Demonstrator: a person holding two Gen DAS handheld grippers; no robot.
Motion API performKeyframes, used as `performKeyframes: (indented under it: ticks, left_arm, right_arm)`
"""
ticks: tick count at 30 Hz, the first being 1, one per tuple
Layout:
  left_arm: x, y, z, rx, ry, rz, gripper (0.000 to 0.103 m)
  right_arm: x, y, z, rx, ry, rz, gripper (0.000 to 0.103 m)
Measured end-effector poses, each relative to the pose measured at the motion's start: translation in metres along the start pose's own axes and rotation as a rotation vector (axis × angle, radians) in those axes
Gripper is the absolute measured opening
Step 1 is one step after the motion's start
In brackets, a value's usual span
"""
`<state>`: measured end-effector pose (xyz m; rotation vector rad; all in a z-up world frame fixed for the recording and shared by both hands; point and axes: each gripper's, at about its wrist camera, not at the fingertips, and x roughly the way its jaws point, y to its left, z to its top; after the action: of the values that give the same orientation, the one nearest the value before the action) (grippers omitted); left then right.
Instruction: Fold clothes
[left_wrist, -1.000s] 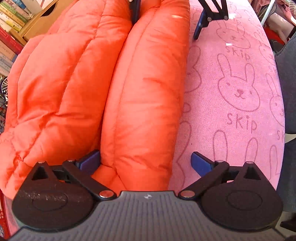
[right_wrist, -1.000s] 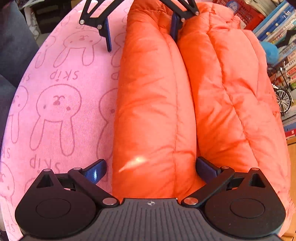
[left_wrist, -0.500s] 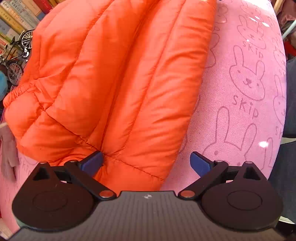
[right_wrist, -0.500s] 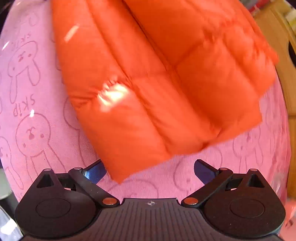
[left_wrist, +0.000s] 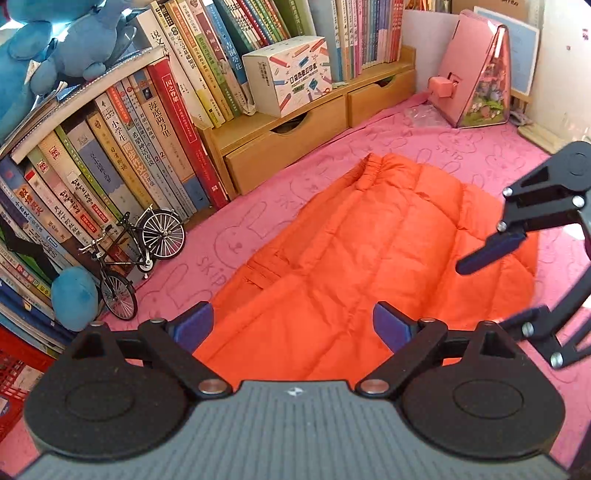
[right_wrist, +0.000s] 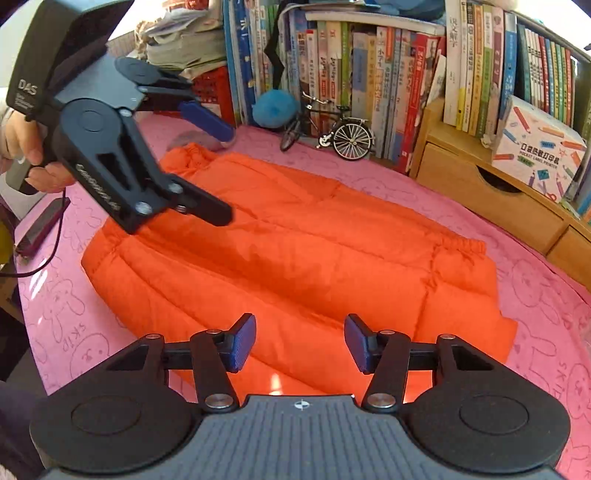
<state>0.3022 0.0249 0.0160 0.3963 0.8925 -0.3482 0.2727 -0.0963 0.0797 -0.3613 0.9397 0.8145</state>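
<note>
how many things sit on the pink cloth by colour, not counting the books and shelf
orange: 1, the padded garment
black: 1, the model bicycle
blue: 1, the plush ball
pink: 1, the triangular stand
total: 4

You can read "SKIP" beside the rabbits on the pink cloth (left_wrist: 229, 258), "DAS" on the left tool (right_wrist: 218, 173) body, "POCKET LABEL PRINTER" on the white box (right_wrist: 535, 147). Book spines (left_wrist: 162, 122) carry Chinese titles.
</note>
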Motion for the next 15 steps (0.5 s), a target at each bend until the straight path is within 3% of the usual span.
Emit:
performKeyframes:
  ticks: [3, 8, 12, 15]
  left_arm:
    - [0.038, 0.012, 0.004, -0.097, 0.034, 0.054, 0.082]
    - [0.048, 0.028, 0.004, -0.208, 0.027, 0.067, 0.083]
    - [0.054, 0.024, 0.001, -0.176, 0.046, 0.087, 0.083]
    - [0.049, 0.024, 0.0, -0.162, 0.045, 0.112, 0.083]
  right_arm:
    - [0.029, 0.017, -0.011, 0.004, 0.004, -0.065, 0.048]
    - [0.047, 0.016, -0.05, 0.056, 0.071, -0.122, 0.048]
    - [0.035, 0.013, -0.073, 0.13, 0.135, -0.118, 0.048]
    - [0.017, 0.006, -0.064, 0.193, 0.103, -0.135, 0.052]
